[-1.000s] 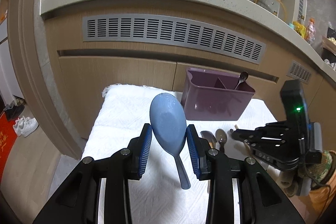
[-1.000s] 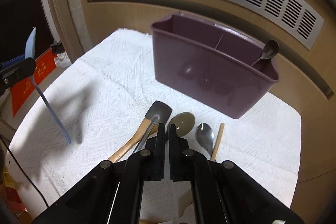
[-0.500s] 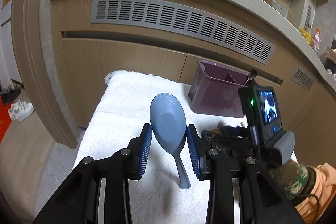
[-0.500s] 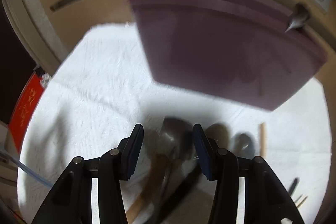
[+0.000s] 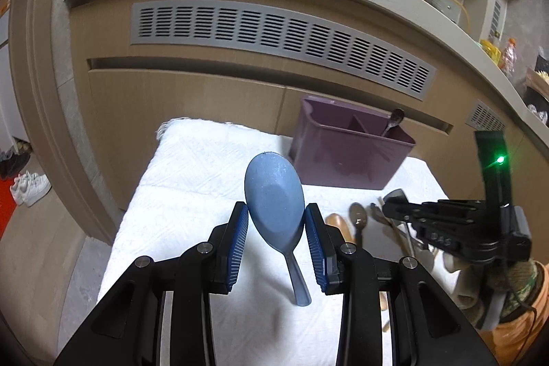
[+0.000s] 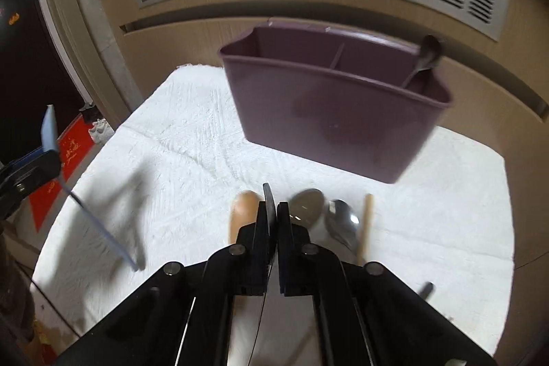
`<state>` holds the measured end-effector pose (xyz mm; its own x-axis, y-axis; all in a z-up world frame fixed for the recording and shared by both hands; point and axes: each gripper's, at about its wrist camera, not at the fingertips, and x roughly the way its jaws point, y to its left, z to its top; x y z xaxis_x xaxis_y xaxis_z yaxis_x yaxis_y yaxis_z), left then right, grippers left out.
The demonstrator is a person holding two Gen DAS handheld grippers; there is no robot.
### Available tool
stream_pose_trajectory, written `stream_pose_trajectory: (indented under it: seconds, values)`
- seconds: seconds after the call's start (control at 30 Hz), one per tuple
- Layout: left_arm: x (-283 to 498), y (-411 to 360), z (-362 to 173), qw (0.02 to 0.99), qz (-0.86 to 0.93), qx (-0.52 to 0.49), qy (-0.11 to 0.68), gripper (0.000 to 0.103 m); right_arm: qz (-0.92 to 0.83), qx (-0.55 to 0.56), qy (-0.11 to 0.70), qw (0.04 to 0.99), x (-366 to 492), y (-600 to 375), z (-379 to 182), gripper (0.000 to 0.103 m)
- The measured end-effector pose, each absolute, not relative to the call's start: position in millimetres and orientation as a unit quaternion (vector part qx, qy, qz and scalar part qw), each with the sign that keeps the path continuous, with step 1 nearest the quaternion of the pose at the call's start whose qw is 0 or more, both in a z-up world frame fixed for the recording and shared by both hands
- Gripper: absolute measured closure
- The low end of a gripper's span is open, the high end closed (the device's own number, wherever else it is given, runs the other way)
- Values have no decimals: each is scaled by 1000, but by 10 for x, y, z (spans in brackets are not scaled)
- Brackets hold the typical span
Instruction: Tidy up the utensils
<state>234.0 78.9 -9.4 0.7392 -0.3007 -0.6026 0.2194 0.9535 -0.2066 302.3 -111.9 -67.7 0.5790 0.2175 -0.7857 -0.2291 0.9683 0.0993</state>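
Your left gripper (image 5: pixel 276 230) holds the blue rice paddle (image 5: pixel 274 194) as it did a second ago, blue pads pressed to both edges of the blade, handle hanging down toward the white cloth (image 5: pixel 192 174) at centre frame. Your right gripper (image 6: pixel 273 211) has just opened and closed again: half a second ago its jaws stood wide around the dark spatula's head, and now they are pinched on a thin dark blade (image 6: pixel 268 194) that stands edge-on between the pads at lower centre. The wooden spoon (image 6: pixel 242 211) sits just left of them, two metal spoons (image 6: pixel 339 218) and a chopstick (image 6: pixel 365 228) just right. The purple caddy (image 6: pixel 329 112) stands at the far side of the cloth, upper centre, one spoon (image 6: pixel 425 57) leaning in its right compartment as before.
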Motion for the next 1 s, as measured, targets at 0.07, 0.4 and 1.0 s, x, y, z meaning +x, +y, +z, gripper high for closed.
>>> stream_pose_trajectory:
  seconds: [0.07,0.4,1.0]
  values:
    - [2302,691,-44,930,-147,-53,332,68,128,7,439,889,2946,-1233,-606,100]
    - [2154,167,528,945,-164,2,284,68,119,14,346,930,2591,-1653,21,100]
    - [3457,-489,1259,971,-170,48,159,68,85,-27,106,990,3488,-1776,1164,99]
